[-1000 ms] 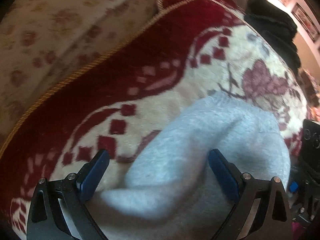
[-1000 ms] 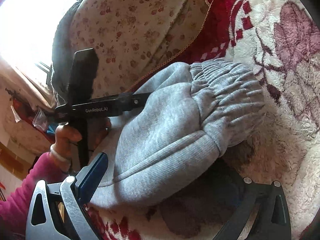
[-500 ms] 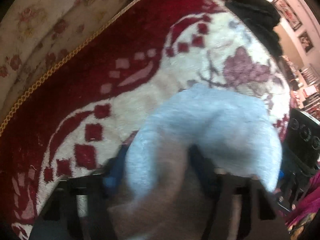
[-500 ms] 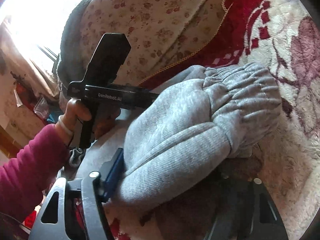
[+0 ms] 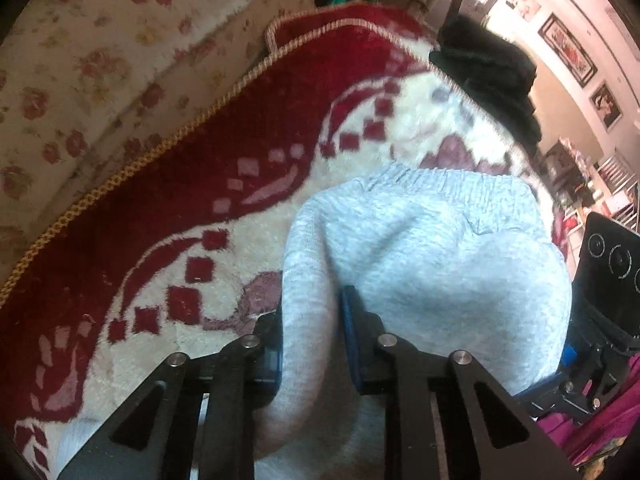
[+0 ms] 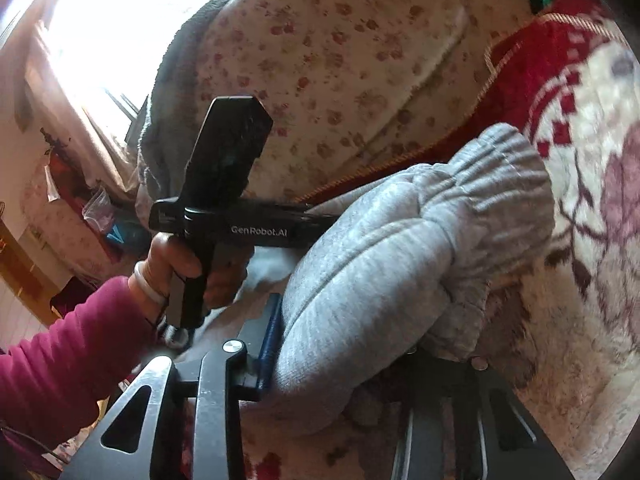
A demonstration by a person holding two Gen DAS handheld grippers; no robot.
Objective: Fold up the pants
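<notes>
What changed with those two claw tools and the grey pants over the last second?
The left gripper, open around the grey pants a second ago, has closed on a fold of the fabric. The right gripper has narrowed around the bunched end near the waistband, lifting it slightly; its far finger is hidden. The red and cream blanket underneath stayed put.
</notes>
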